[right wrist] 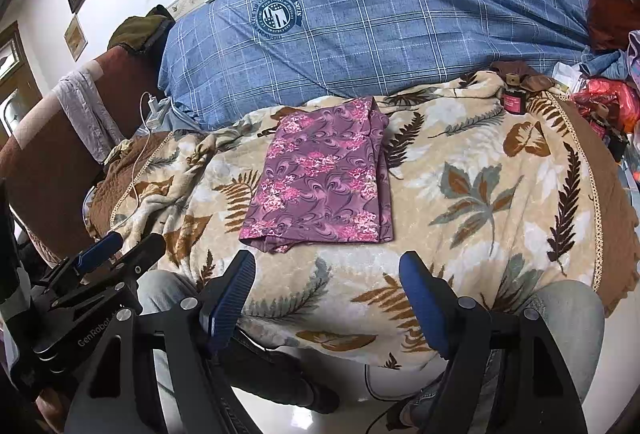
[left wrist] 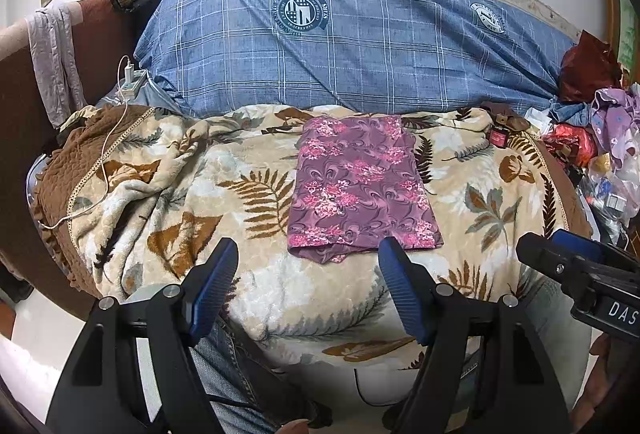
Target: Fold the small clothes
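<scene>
The purple floral-print folded garment (left wrist: 362,190) lies flat on the beige leaf-patterned fleece blanket (left wrist: 280,294). Both the left gripper (left wrist: 308,266) and right gripper (right wrist: 328,278) hover spread and empty before its near edge — best to pinch both near corners evenly and fold away without dragging the blanket.

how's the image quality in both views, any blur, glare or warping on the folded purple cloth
Left wrist view: the folded purple floral cloth is sharp and evenly lit, no glare; fisheye bows the blue checked quilt and darkens the corners. Right wrist view: the cloth is equally crisp, skewed leftward by distortion; the leaf-patterned beige fleece blanket curves like a dome, with only soft shadows.
</scene>
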Action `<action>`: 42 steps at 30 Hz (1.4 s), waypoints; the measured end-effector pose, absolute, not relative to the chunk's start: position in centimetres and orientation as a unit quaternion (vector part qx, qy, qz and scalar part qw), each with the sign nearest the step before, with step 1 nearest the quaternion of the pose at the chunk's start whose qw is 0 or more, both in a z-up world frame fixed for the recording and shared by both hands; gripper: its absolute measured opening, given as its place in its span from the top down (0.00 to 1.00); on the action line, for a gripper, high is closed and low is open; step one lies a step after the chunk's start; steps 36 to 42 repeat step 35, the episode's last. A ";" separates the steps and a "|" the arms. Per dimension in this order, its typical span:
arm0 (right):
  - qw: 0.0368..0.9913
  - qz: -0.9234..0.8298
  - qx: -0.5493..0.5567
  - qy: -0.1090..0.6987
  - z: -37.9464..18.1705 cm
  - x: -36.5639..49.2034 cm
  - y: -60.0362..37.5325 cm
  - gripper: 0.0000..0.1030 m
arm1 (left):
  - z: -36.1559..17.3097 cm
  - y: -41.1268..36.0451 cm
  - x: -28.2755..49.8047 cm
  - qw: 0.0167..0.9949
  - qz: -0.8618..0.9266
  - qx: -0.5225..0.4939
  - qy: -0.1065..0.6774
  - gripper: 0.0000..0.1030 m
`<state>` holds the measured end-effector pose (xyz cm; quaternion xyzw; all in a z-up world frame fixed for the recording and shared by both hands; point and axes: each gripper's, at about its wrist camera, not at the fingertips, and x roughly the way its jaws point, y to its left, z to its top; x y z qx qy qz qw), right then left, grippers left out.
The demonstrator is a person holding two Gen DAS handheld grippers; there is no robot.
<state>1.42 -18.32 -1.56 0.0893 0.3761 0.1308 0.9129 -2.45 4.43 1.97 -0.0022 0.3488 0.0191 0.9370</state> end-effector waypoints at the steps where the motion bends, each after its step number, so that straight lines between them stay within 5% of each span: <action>1: 0.913 0.132 0.089 0.376 -1.6 1.4 -18.3 0.26 | 2.0 4.4 -2.5 0.937 0.019 -0.003 0.349 0.29; 42: 0.912 0.116 0.091 0.383 -3.6 4.8 -19.4 0.24 | -0.1 5.9 2.3 0.928 -0.014 -0.038 0.371 0.28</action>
